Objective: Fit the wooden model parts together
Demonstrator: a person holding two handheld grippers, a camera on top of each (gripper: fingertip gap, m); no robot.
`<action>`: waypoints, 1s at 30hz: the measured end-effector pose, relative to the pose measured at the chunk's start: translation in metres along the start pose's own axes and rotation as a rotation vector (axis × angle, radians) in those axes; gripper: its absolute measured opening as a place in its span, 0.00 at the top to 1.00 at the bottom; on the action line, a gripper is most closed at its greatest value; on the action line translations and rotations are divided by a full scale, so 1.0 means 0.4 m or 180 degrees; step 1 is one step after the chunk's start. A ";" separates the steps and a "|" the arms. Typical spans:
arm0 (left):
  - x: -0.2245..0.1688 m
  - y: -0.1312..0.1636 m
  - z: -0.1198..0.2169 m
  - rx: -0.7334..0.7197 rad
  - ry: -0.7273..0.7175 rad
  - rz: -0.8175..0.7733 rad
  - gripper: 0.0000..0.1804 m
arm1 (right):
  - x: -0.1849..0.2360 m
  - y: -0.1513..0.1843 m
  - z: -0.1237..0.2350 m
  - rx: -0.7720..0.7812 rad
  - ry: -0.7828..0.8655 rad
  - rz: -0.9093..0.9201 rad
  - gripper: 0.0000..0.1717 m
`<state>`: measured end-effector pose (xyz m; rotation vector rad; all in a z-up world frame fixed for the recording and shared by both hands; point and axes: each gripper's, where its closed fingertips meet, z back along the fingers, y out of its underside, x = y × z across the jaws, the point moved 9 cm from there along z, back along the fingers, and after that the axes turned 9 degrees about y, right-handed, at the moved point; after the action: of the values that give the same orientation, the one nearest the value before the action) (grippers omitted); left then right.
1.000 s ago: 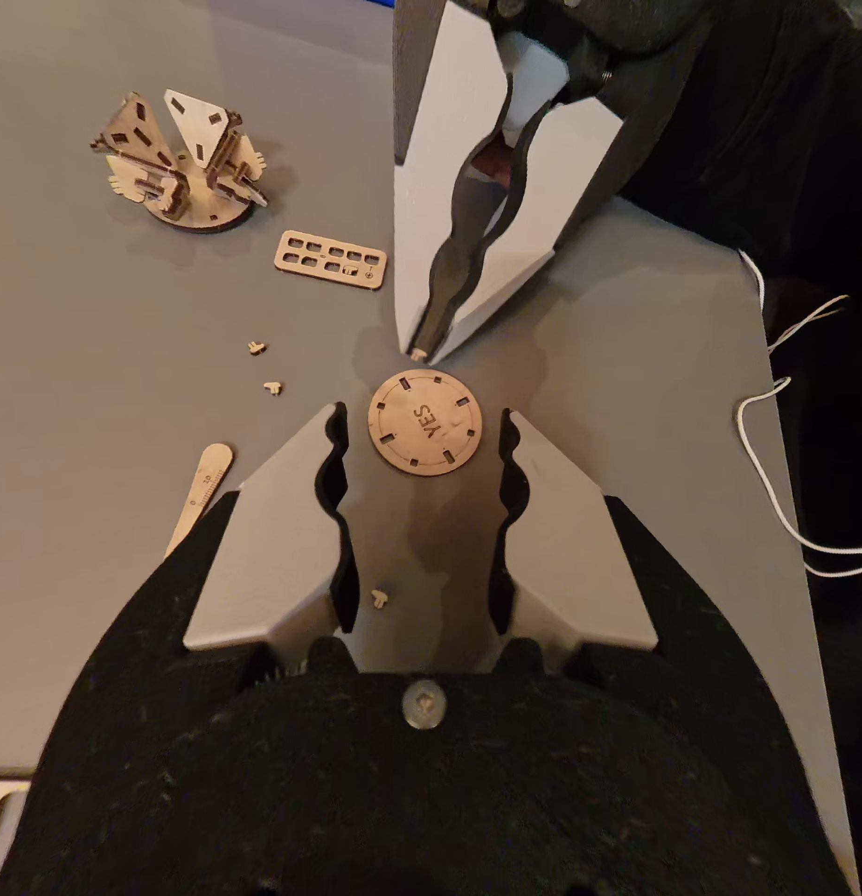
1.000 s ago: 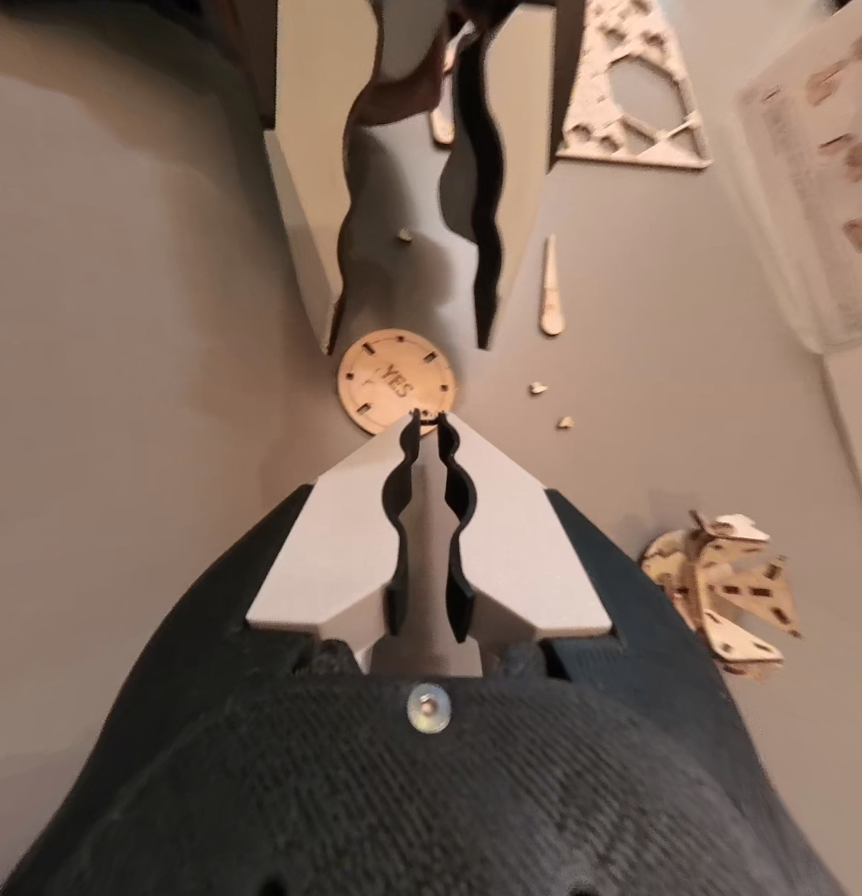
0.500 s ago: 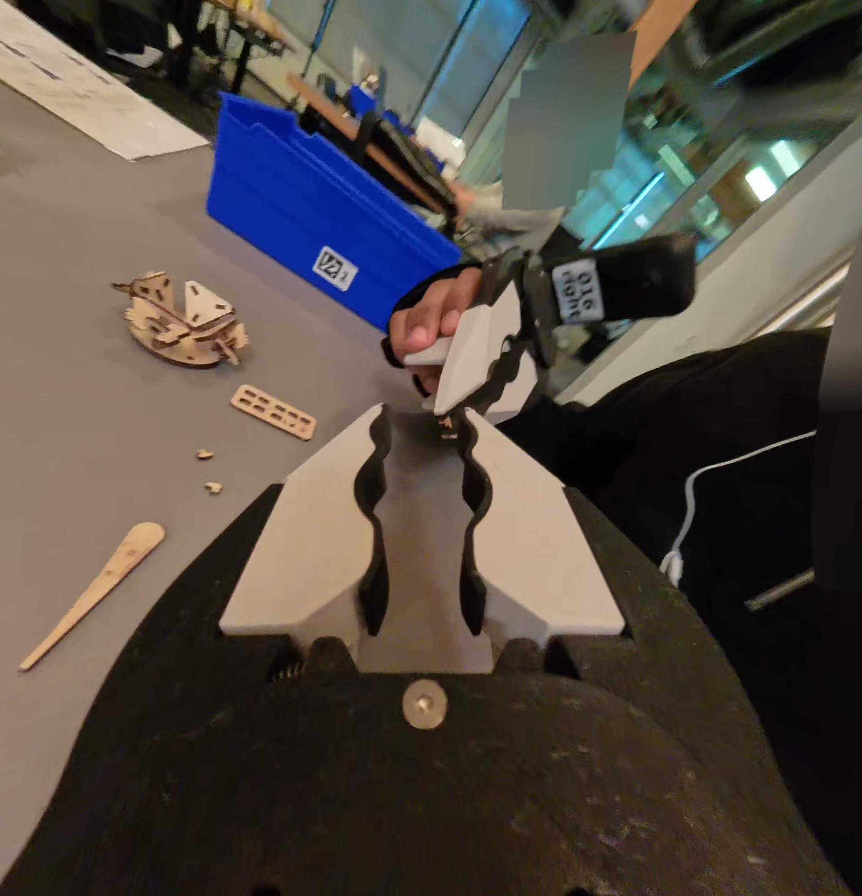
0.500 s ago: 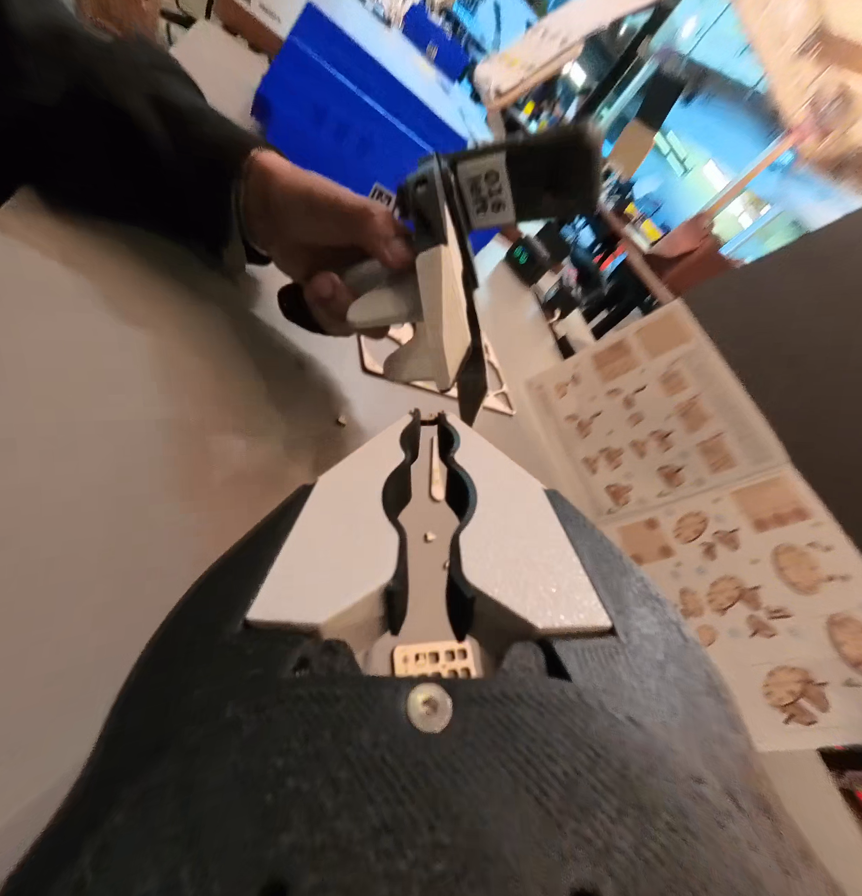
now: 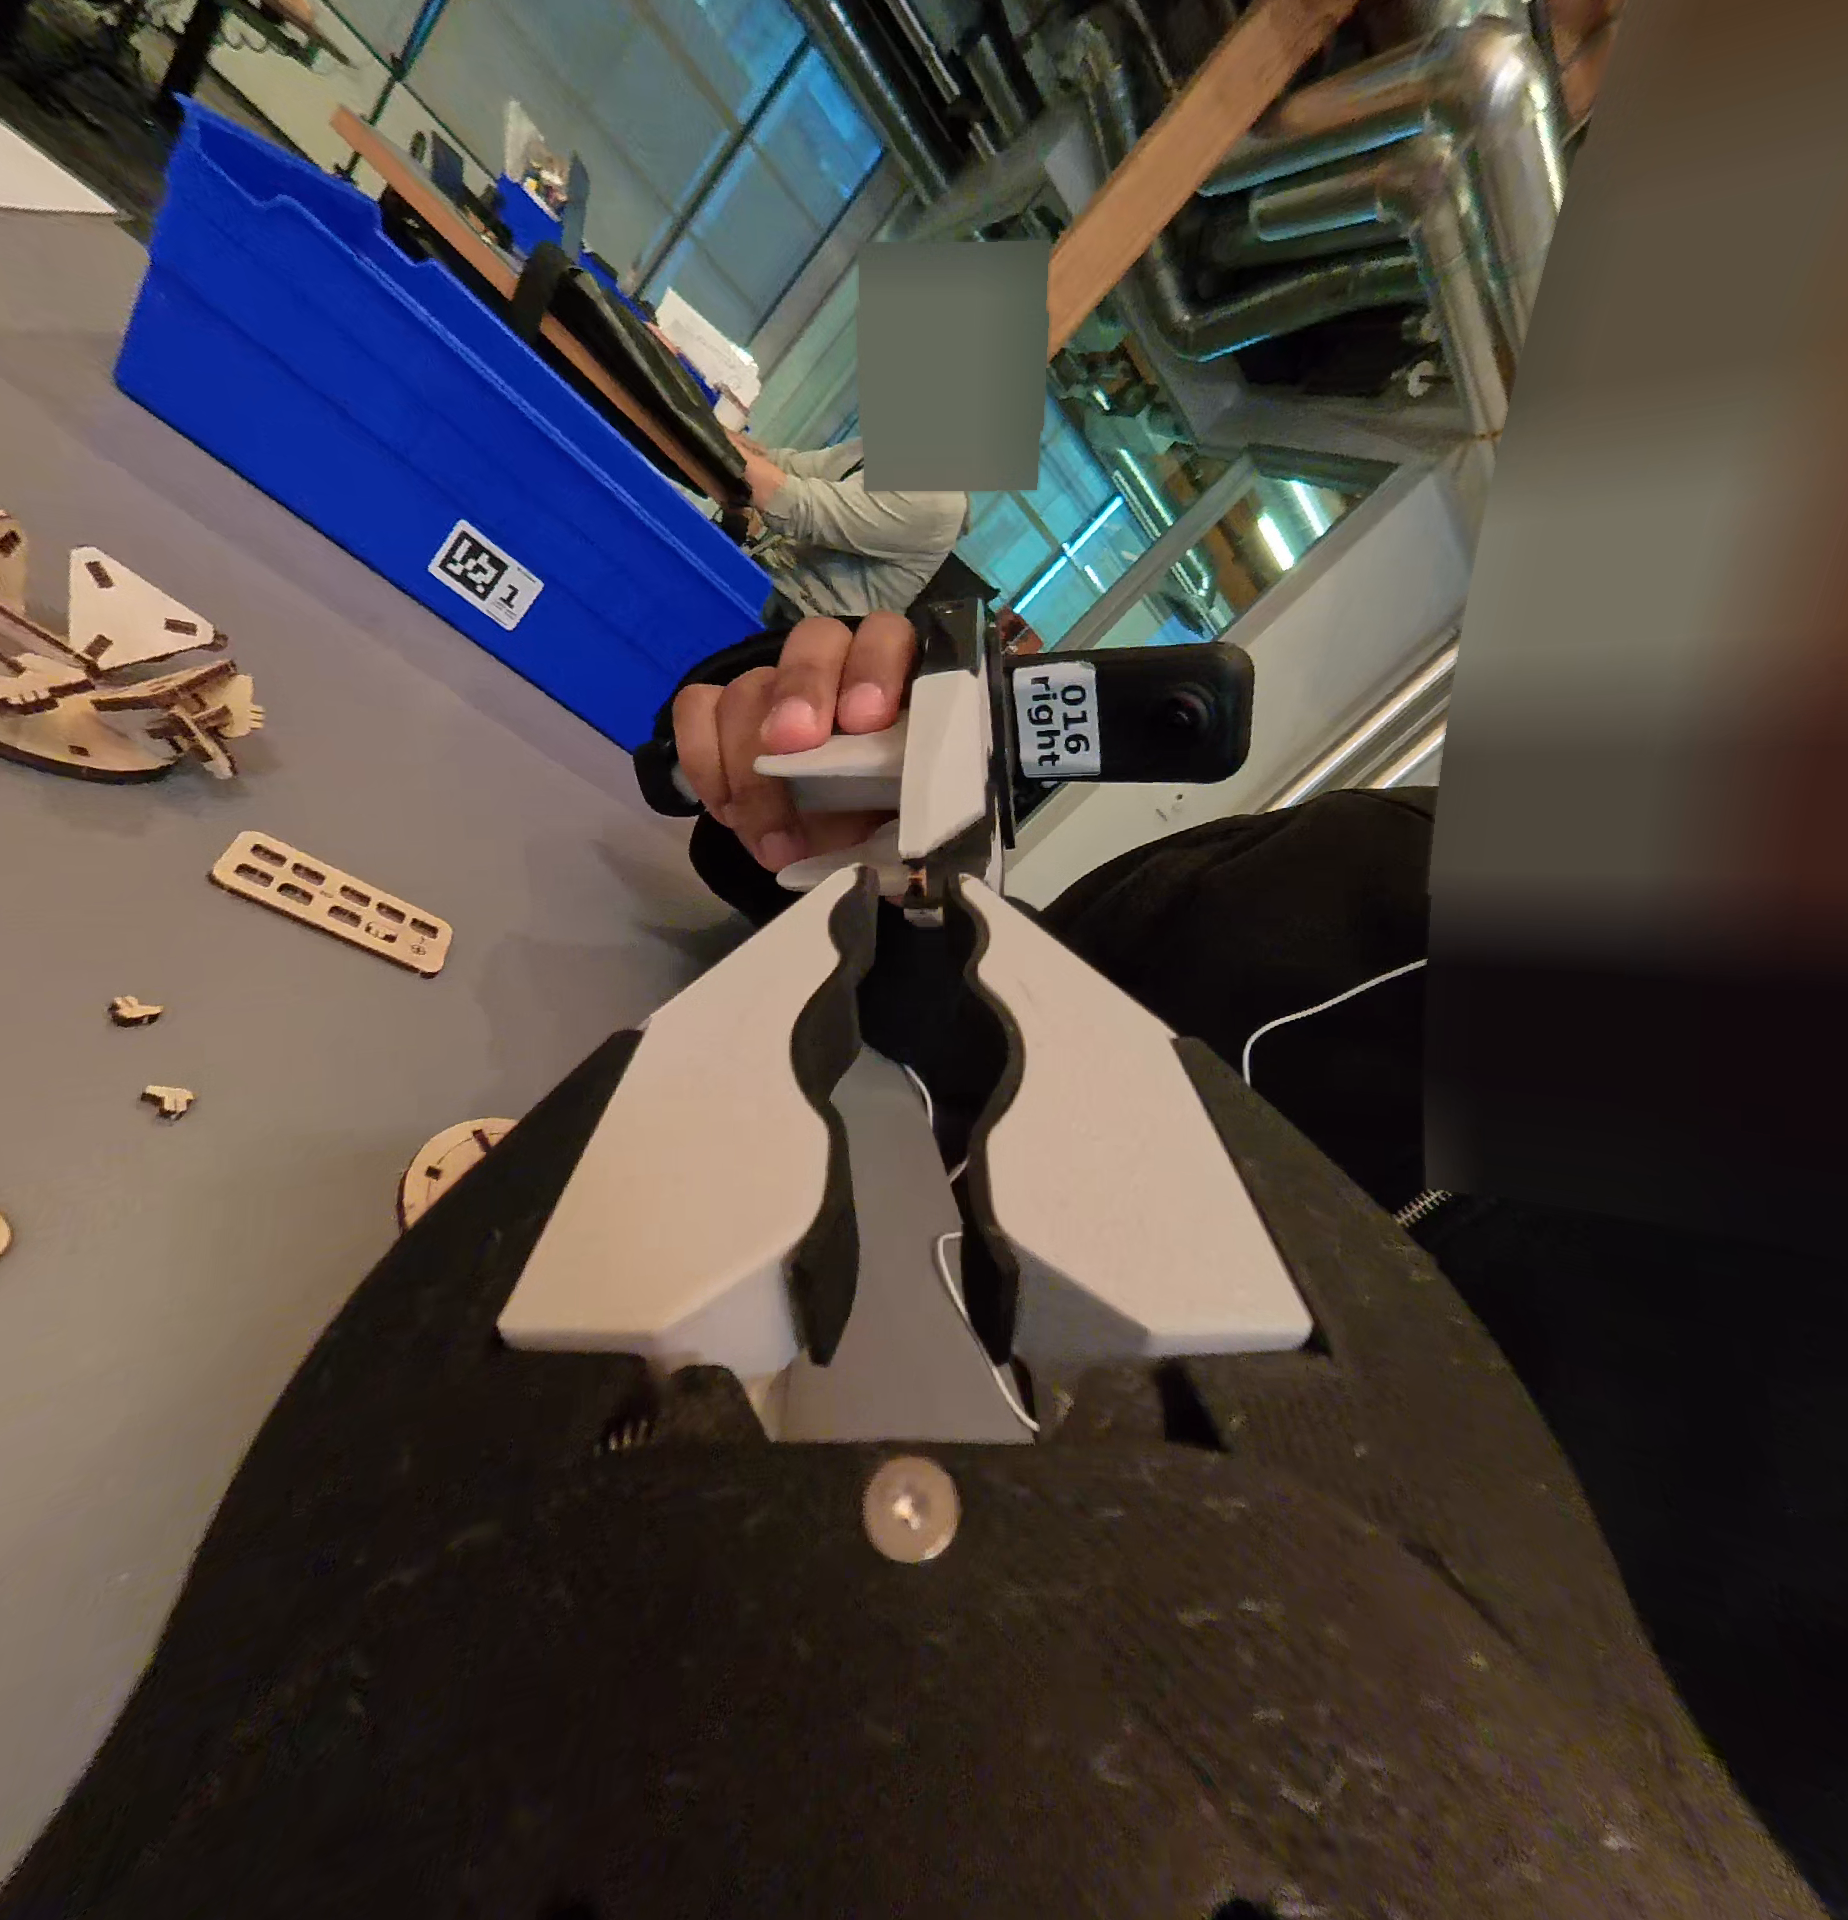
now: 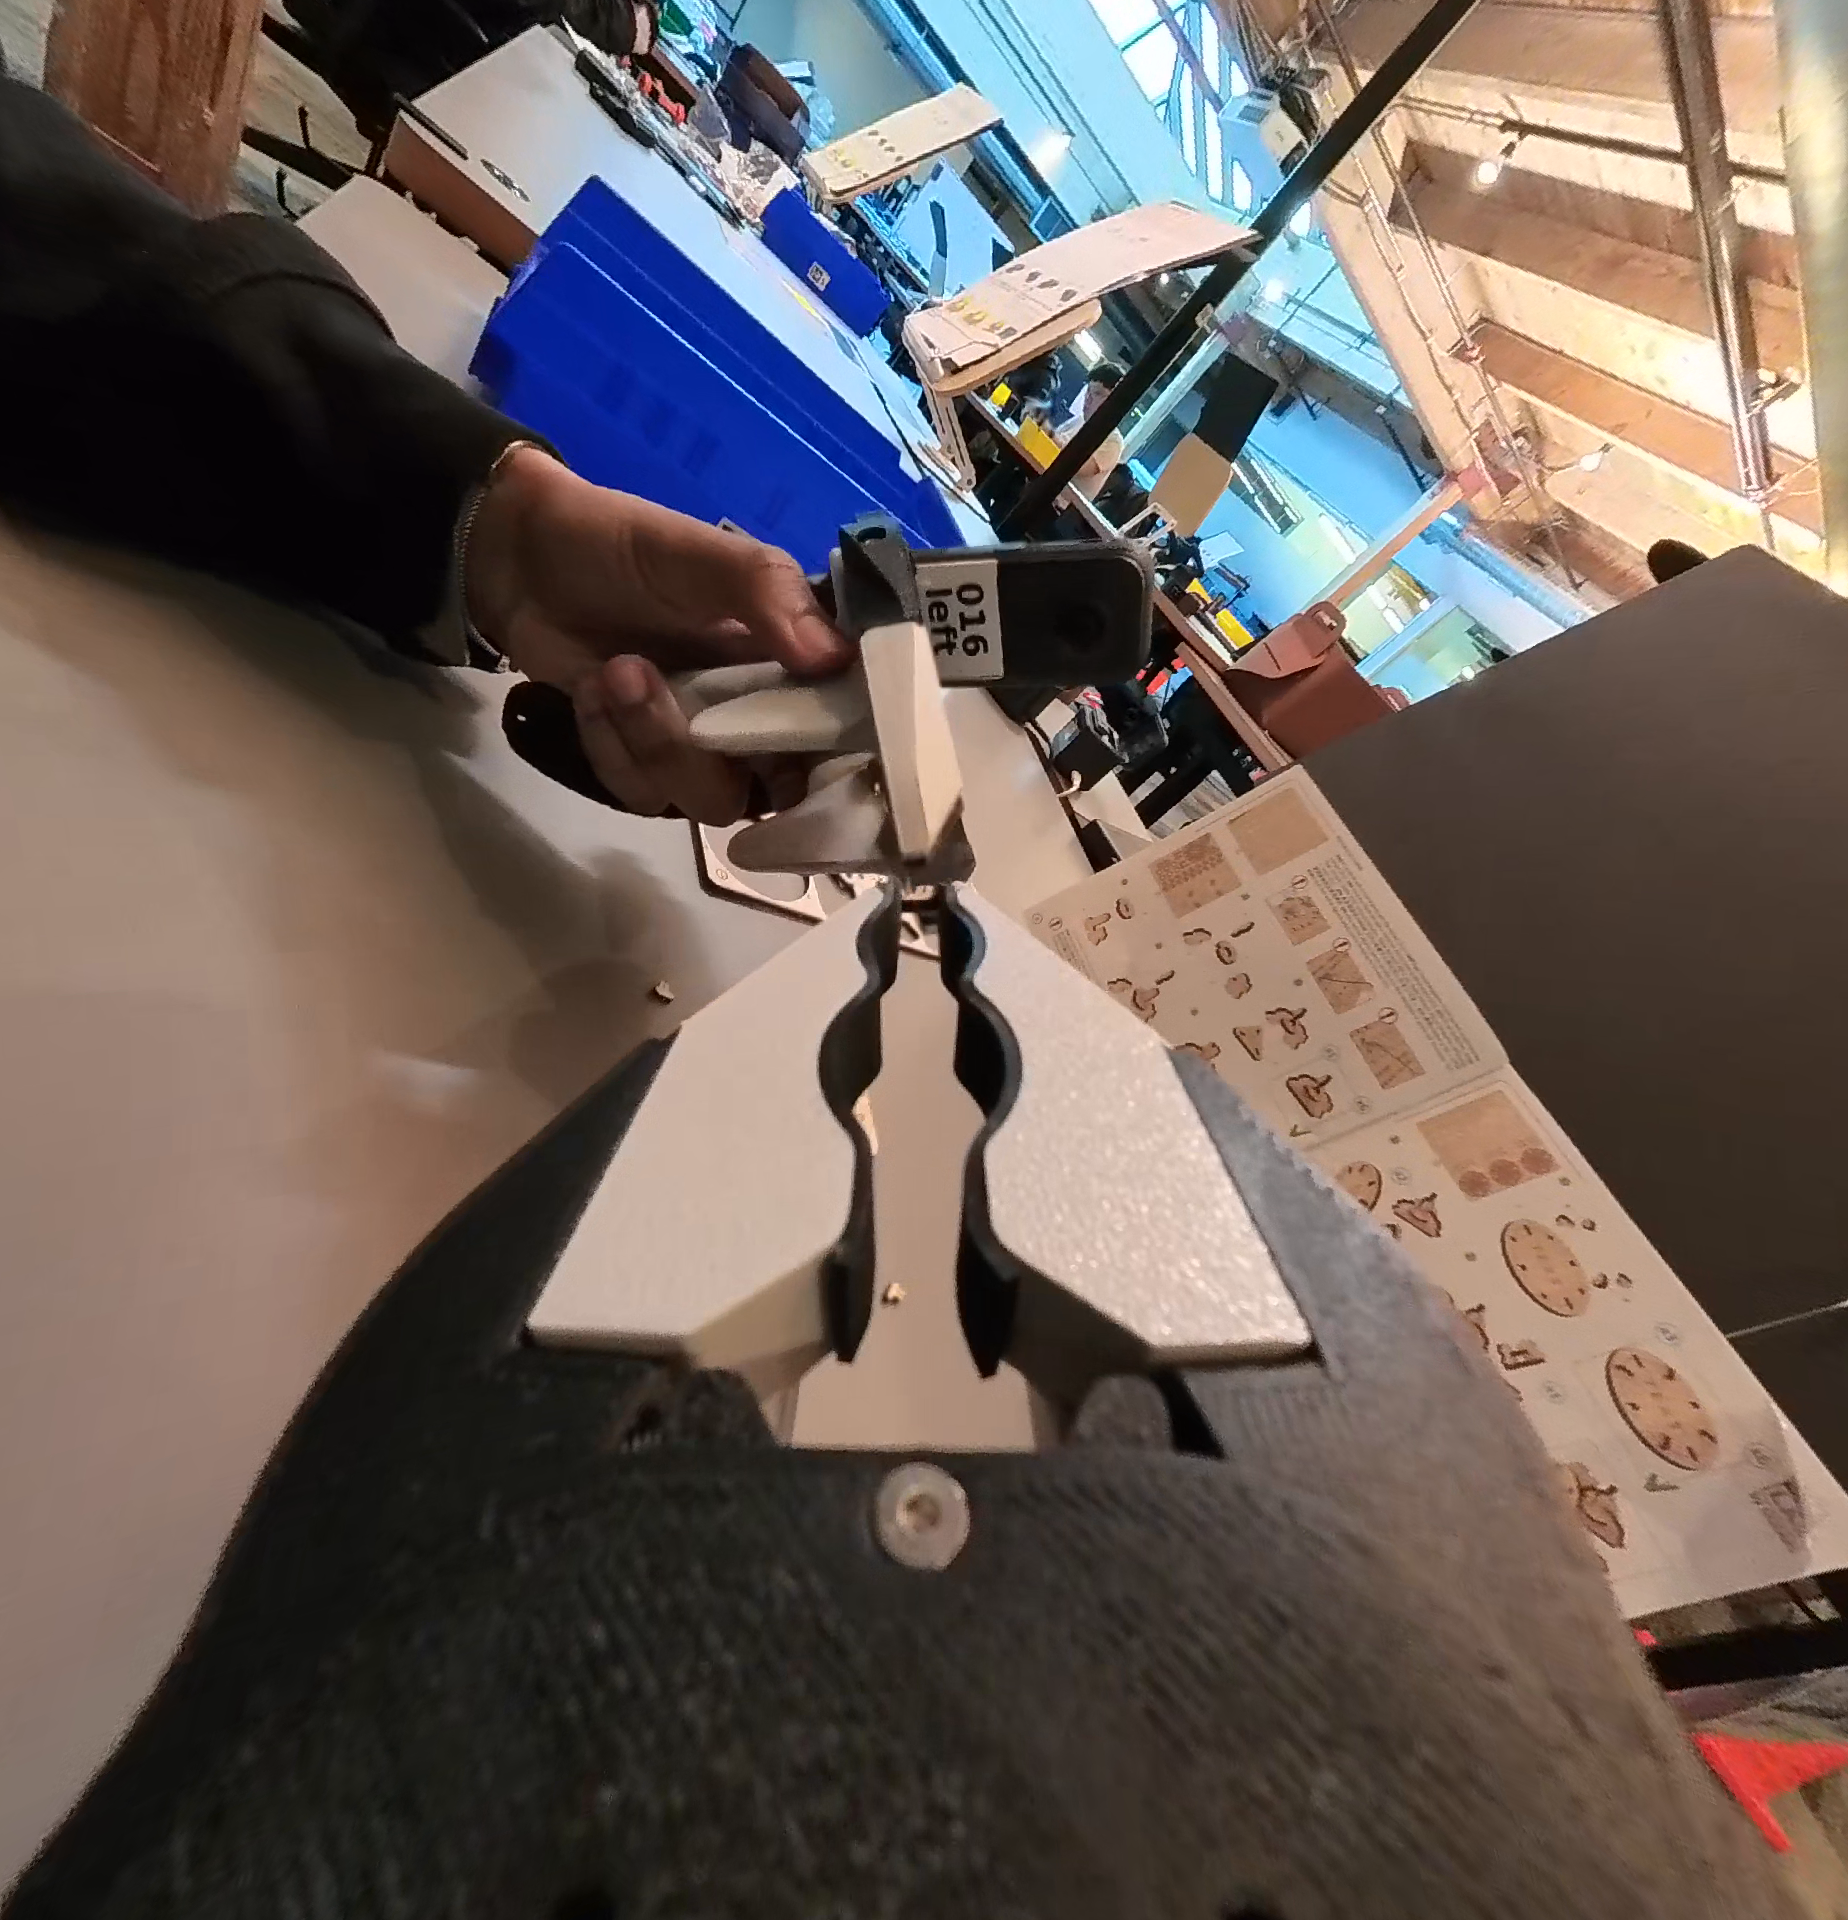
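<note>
Both tongs meet tip to tip above the counter (image 5: pixel 400 831): right tongs (image 6: pixel 918 906) and left tongs (image 5: pixel 915 891) each clamped on 1 small wooden piece (image 5: pixel 916 886).

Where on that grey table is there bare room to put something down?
The widest free patch of the grey table lies between the slotted wooden strip and the blue bin. It is crowded at the left: the wooden model, small wooden bits and a wooden disc. In the right wrist view the instruction sheet covers its side.
</note>
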<state>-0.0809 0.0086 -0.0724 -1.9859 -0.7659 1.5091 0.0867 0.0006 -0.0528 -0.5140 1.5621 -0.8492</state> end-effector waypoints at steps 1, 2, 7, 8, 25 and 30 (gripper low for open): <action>0.000 0.000 -0.001 0.0006 0.0006 0.0004 0.94 | 0.000 -0.001 0.000 -0.0006 0.0011 0.0008 0.97; 0.001 0.001 -0.001 0.0021 -0.0004 0.0008 0.94 | 0.000 -0.001 0.000 -0.0015 0.0017 0.0013 0.97; 0.001 0.003 -0.003 0.0007 0.0056 0.0061 0.94 | 0.002 0.000 -0.002 -0.0012 -0.0002 0.0024 0.97; 0.002 0.002 -0.002 -0.0006 0.0063 0.0080 0.94 | 0.004 0.001 -0.002 -0.0010 -0.0003 0.0034 0.97; 0.005 0.006 0.000 0.0031 0.0167 0.0207 0.99 | 0.007 -0.005 -0.005 -0.0029 -0.0004 0.0027 0.97; 0.008 0.002 0.011 -0.0069 0.0260 0.0324 0.99 | 0.011 -0.007 -0.006 -0.0065 -0.0042 -0.0005 0.92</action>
<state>-0.0843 0.0104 -0.0760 -2.1174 -0.6593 1.4718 0.0833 -0.0039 -0.0536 -0.5345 1.5599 -0.8303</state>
